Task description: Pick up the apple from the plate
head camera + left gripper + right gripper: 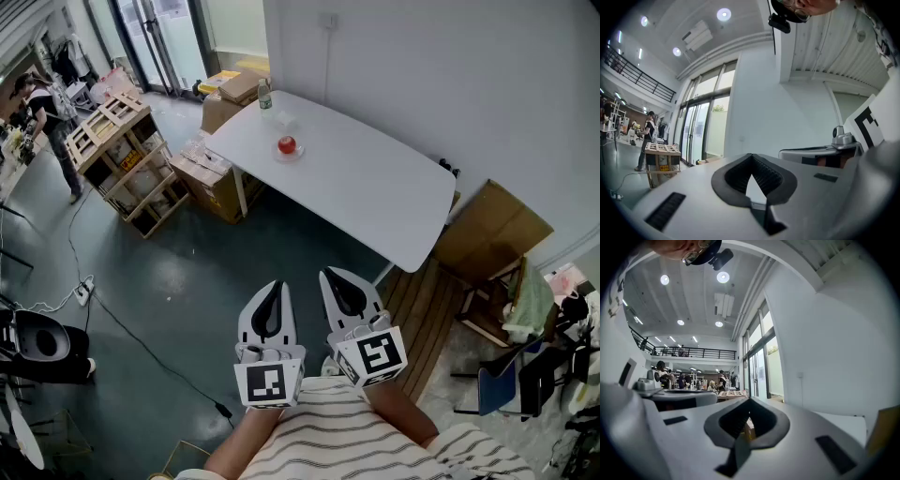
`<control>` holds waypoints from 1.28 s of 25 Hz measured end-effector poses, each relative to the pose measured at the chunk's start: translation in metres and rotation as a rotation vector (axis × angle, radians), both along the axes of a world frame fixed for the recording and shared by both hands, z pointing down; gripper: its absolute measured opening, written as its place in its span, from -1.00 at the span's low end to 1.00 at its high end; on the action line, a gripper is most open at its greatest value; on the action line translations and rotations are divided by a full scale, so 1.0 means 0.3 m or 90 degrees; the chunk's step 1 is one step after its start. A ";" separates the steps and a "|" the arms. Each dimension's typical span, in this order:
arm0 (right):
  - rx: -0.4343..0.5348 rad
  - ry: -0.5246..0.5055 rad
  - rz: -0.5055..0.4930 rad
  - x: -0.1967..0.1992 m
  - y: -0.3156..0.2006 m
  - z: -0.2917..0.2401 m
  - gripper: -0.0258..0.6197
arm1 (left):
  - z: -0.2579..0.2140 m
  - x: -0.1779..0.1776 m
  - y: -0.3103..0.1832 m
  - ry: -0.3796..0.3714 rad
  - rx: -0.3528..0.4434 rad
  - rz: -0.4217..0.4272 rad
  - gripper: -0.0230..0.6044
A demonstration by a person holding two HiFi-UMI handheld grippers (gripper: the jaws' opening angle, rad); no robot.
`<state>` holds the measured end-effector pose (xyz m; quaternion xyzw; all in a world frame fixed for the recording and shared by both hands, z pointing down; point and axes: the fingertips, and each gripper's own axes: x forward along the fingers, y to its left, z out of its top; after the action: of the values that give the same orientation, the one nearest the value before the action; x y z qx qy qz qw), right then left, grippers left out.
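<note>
A red apple (287,144) sits on a small clear plate (289,157) near the far left end of a long white table (375,187). Both grippers are held close to my body, well short of the table and pointing toward it. My left gripper (275,286) has its jaws shut with nothing between them, as the left gripper view also shows for the left gripper (752,157). My right gripper (335,275) is beside it, shut and empty too, which the right gripper view confirms for the right gripper (749,401). Neither gripper view shows the apple.
A bottle (265,94) stands at the table's far end. Cardboard boxes (217,178) lie under and behind that end, and wooden crates (122,159) stand to the left. Flat cardboard (492,230) leans at the right. A person (42,108) stands far left. A cable (131,328) crosses the dark floor.
</note>
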<state>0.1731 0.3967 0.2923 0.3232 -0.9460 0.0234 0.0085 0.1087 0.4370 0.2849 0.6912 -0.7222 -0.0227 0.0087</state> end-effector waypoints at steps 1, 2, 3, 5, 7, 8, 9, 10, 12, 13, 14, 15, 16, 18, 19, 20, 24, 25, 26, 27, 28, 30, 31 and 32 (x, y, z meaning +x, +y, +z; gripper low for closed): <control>0.000 -0.002 -0.001 0.004 -0.005 0.000 -0.88 | 0.002 0.004 -0.005 0.000 0.000 -0.002 -0.91; 0.000 -0.003 -0.003 0.008 -0.010 0.002 -0.88 | 0.005 0.008 -0.010 0.000 0.000 -0.004 -0.91; 0.000 -0.004 -0.004 0.013 -0.016 0.003 -0.88 | 0.008 0.013 -0.015 0.000 0.000 -0.005 -0.91; -0.005 -0.005 -0.007 0.026 -0.027 0.010 -0.88 | 0.013 0.024 -0.026 0.000 -0.001 -0.008 -0.91; -0.011 -0.007 -0.012 0.043 -0.035 0.017 -0.88 | 0.013 0.041 -0.035 0.001 -0.001 -0.012 -0.91; -0.012 -0.008 -0.015 0.054 -0.039 0.018 -0.88 | 0.012 0.051 -0.040 0.001 -0.001 -0.014 -0.91; -0.012 -0.009 -0.016 0.066 -0.044 0.016 -0.88 | 0.010 0.063 -0.045 0.001 -0.002 -0.017 -0.91; -0.010 -0.011 -0.017 0.078 -0.051 0.011 -0.88 | 0.008 0.075 -0.052 0.000 -0.001 -0.019 -0.91; -0.008 -0.013 -0.022 0.103 -0.068 0.004 -0.88 | 0.003 0.100 -0.070 -0.003 0.001 -0.024 -0.91; -0.007 -0.014 -0.025 0.115 -0.078 0.004 -0.88 | 0.002 0.113 -0.080 -0.005 0.002 -0.026 -0.91; -0.006 -0.016 -0.027 0.126 -0.087 0.006 -0.88 | 0.004 0.125 -0.088 -0.008 0.002 -0.030 -0.91; -0.003 -0.018 -0.030 0.135 -0.096 0.009 -0.88 | 0.006 0.135 -0.096 -0.010 0.001 -0.034 -0.91; -0.001 -0.019 -0.033 0.142 -0.104 0.012 -0.88 | 0.008 0.143 -0.101 -0.012 0.000 -0.039 -0.91; -0.002 -0.022 -0.040 0.153 -0.120 0.022 -0.88 | 0.018 0.154 -0.109 -0.016 -0.004 -0.049 -0.91; -0.005 -0.024 -0.042 0.157 -0.128 0.029 -0.88 | 0.024 0.155 -0.113 -0.017 -0.009 -0.054 -0.91; -0.008 -0.025 -0.044 0.159 -0.137 0.037 -0.88 | 0.030 0.153 -0.118 -0.017 -0.014 -0.060 -0.91; -0.017 -0.022 -0.048 0.149 -0.176 0.055 -0.88 | 0.054 0.131 -0.151 -0.016 -0.030 -0.078 -0.91; -0.018 -0.020 -0.049 0.141 -0.190 0.061 -0.88 | 0.061 0.128 -0.166 -0.016 -0.026 -0.073 -0.91; -0.020 -0.019 -0.049 0.131 -0.205 0.069 -0.88 | 0.069 0.124 -0.182 -0.016 -0.024 -0.069 -0.91; -0.022 -0.017 -0.049 0.120 -0.222 0.079 -0.88 | 0.079 0.116 -0.199 -0.015 -0.025 -0.068 -0.91; -0.024 -0.014 -0.049 0.109 -0.240 0.089 -0.88 | 0.092 0.106 -0.217 -0.013 -0.031 -0.068 -0.91; -0.025 -0.007 -0.049 0.082 -0.276 0.106 -0.88 | 0.118 0.078 -0.252 -0.004 -0.050 -0.071 -0.91; -0.024 -0.004 -0.049 0.067 -0.294 0.111 -0.88 | 0.127 0.062 -0.272 0.001 -0.052 -0.070 -0.91; -0.023 -0.001 -0.049 0.048 -0.313 0.113 -0.88 | 0.129 0.046 -0.296 0.004 -0.044 -0.066 -0.91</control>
<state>0.1876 0.3030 0.3263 0.2863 -0.9572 0.0404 0.0143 0.1225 0.3483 0.3235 0.6520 -0.7575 -0.0003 0.0339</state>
